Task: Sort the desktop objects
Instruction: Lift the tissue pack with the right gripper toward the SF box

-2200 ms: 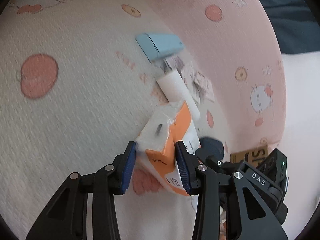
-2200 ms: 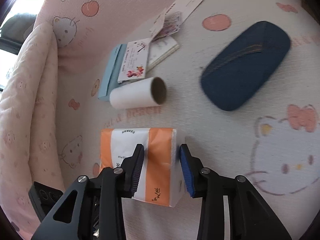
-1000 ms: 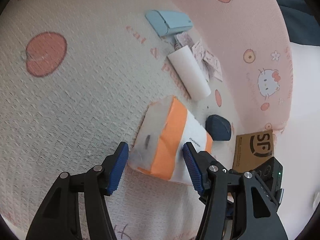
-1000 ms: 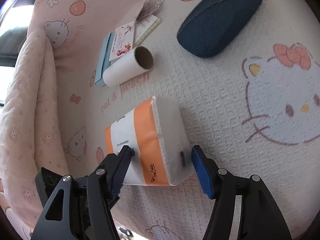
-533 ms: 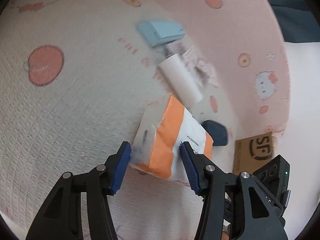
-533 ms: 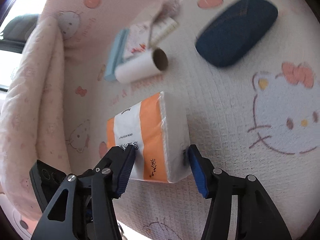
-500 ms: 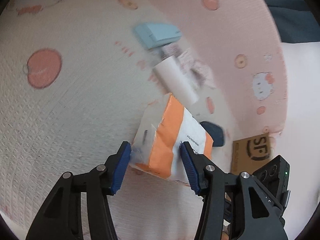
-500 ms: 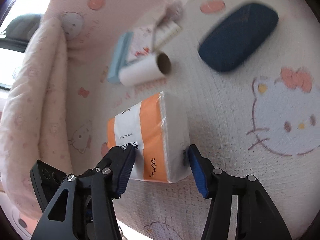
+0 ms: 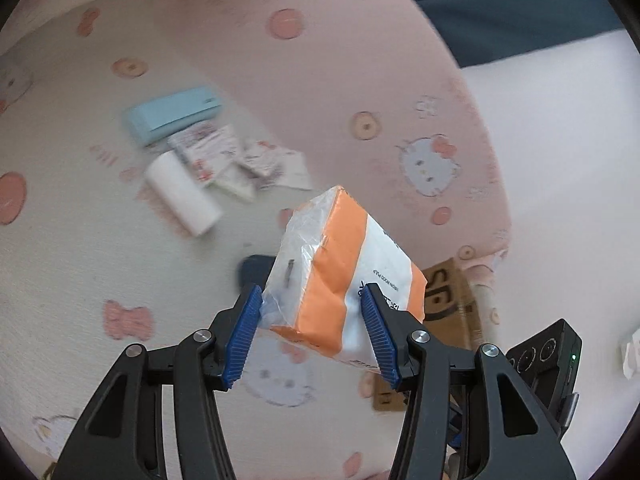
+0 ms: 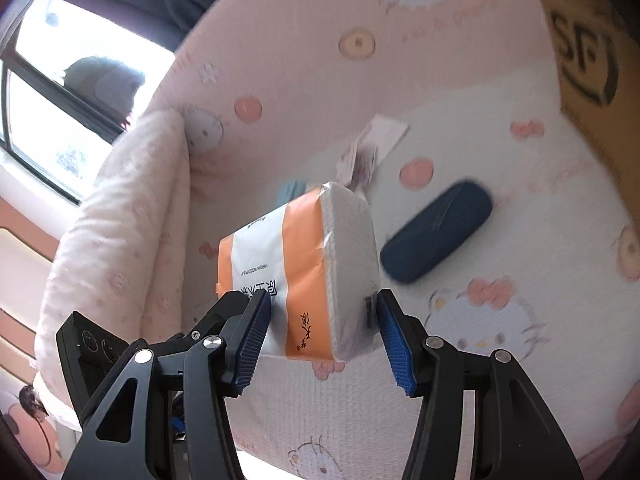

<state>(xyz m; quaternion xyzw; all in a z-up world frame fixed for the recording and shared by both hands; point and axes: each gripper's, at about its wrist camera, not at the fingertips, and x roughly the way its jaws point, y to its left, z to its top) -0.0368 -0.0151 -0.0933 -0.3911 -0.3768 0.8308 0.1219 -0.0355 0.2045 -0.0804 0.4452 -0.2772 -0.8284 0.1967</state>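
Observation:
An orange and white tissue pack (image 9: 344,276) is held in the air above the pink cartoon-print bedding, tilted. My left gripper (image 9: 310,334) is shut on one end of it. My right gripper (image 10: 324,338) is shut on the same pack (image 10: 304,280) from the other side. On the bedding lie a dark blue glasses case (image 10: 436,236), a white paper roll (image 9: 182,196), a light blue box (image 9: 172,114) and several loose cards (image 9: 240,160).
A brown cardboard box with "SF" on it (image 10: 588,64) stands at the right edge of the bedding and also shows in the left wrist view (image 9: 448,292). A rolled pink blanket (image 10: 120,216) lies along the left side. A window (image 10: 52,80) is behind it.
Both grippers have lifted the tissue pack off the bedding. It now hangs clear above the surface, and the views have swung toward the cardboard box.

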